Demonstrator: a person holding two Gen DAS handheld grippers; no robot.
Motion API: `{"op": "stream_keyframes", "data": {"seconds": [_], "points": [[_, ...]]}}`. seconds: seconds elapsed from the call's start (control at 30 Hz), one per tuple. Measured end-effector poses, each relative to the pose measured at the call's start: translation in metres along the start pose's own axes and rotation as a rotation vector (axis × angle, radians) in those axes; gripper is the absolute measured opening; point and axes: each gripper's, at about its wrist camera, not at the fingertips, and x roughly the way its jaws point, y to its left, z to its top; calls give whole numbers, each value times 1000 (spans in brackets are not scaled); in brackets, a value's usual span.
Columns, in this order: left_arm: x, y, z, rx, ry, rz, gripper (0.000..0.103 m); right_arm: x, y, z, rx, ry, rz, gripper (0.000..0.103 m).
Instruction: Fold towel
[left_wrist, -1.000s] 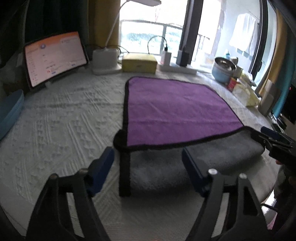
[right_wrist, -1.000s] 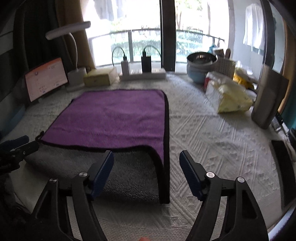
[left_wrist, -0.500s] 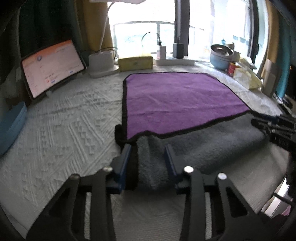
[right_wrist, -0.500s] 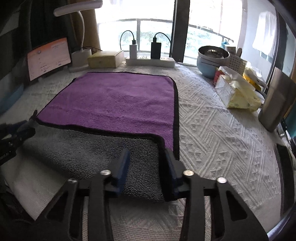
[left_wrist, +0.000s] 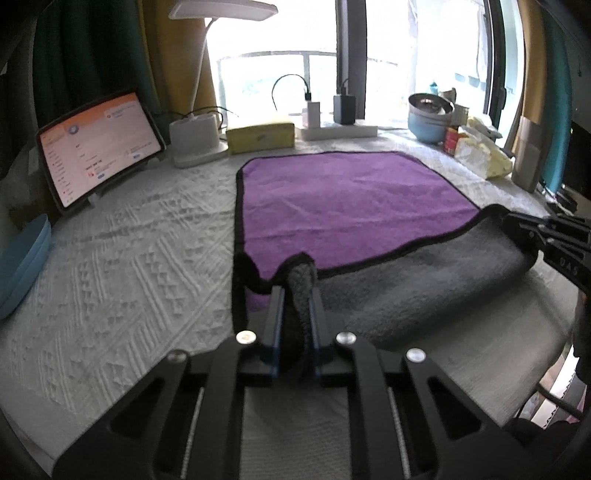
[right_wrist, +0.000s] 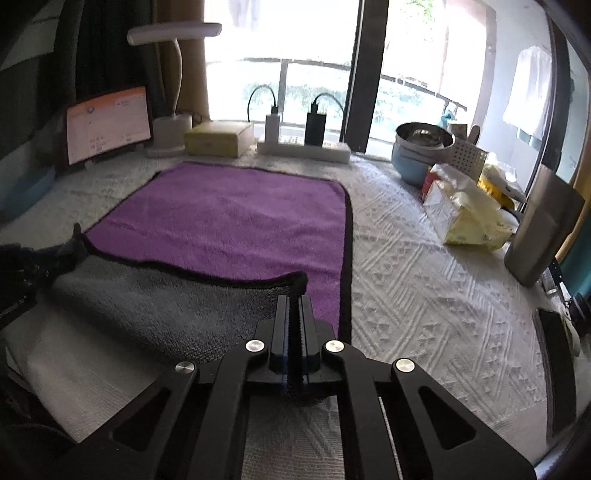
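Observation:
A towel, purple on one face (left_wrist: 343, 199) and grey on the other, with black trim, lies on a white textured tablecloth (left_wrist: 122, 280). Its near edge is folded up, so the grey side (left_wrist: 424, 291) shows. My left gripper (left_wrist: 295, 295) is shut on the near left corner of the towel. My right gripper (right_wrist: 293, 306) is shut on the near right corner, and it also shows at the right edge of the left wrist view (left_wrist: 546, 236). The purple face (right_wrist: 236, 225) fills the middle of the right wrist view.
At the back stand a lit tablet (left_wrist: 99, 151), a white desk lamp (left_wrist: 195, 140), a yellow box (left_wrist: 260, 136), a power strip with chargers (left_wrist: 336, 129) and stacked bowls (left_wrist: 430, 118). A tissue pack (right_wrist: 465, 218) and a grey metal container (right_wrist: 543, 229) sit right. A blue dish (left_wrist: 22, 266) sits left.
Both grippers went from wide open over the towel's near fold to shut on its near corners. Each corner is now pinched up off the cloth.

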Motion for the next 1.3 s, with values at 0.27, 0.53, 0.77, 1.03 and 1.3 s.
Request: {"op": "stream_keyframes", "data": {"seconds": [0.27, 0.53, 0.77, 1.03, 1.3], "points": [[-15, 0, 13, 3, -53, -11, 12, -21, -7, 12, 19, -66, 8, 5], [-25, 4, 27, 2, -97, -10, 12, -32, -10, 23, 25, -112, 12, 4], [-28, 6, 44, 11, -136, -15, 12, -37, -16, 33, 23, -147, 7, 4], [-25, 8, 62, 29, -174, -12, 12, -34, -22, 49, 18, -187, 6, 4], [-19, 16, 79, 21, -198, -17, 12, -30, -27, 67, 14, -220, -3, 4]]}}
